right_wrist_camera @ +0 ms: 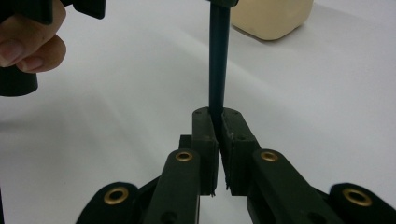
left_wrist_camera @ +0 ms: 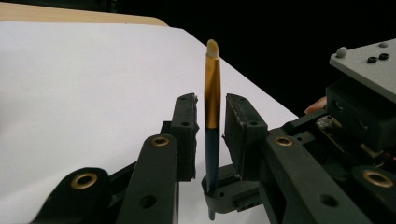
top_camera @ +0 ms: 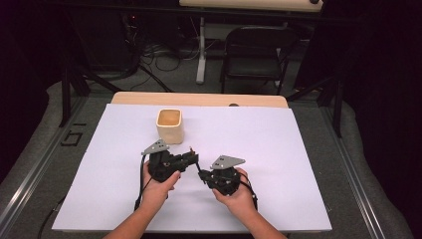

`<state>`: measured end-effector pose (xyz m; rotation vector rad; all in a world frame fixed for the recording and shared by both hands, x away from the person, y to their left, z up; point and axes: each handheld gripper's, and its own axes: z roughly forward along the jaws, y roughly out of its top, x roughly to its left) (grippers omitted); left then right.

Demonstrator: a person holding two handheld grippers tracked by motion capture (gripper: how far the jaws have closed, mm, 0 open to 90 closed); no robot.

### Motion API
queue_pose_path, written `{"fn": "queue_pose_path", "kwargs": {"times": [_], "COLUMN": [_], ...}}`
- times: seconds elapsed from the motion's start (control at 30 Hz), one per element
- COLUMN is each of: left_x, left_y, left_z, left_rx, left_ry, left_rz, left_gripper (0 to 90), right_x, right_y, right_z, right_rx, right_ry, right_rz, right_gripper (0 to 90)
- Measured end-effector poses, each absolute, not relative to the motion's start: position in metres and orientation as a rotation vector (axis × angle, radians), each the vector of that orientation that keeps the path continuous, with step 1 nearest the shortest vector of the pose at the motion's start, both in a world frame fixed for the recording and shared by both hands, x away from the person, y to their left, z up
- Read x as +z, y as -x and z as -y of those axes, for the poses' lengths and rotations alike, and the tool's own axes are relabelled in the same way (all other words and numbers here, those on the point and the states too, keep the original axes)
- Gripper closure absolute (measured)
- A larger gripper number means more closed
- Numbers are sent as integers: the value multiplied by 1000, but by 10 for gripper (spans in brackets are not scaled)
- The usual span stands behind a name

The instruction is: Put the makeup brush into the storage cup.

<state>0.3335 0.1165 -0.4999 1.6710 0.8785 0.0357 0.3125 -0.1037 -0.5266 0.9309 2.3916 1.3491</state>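
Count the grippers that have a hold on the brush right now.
1 for sure: the right gripper is clamped on the brush handle's lower end. The left gripper has its jaws around the gold ferrule with slim gaps visible, so no firm hold there yet.

We can read one marking, what looks like "61", on the floor (top_camera: 72, 137) at the frame's left.
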Motion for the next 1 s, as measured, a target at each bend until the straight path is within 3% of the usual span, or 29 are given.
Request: {"fn": "queue_pose_path", "kwargs": {"times": [0.43, 1.0], "left_x": [-498, -499], "left_y": [-333, -333], "left_z": [-119, -119], "left_rx": [29, 15], "left_ry": [-1638, -1628], "left_rz": [-894, -901], "left_gripper": [819, 832], "right_x": [-527, -528], "right_y": [-311, -311], "right_z": [101, 101], "right_rx": [1356, 1361], "right_ry": [-927, -929], "right_rz": [-2404, -2402], "right_gripper": [851, 850]}}
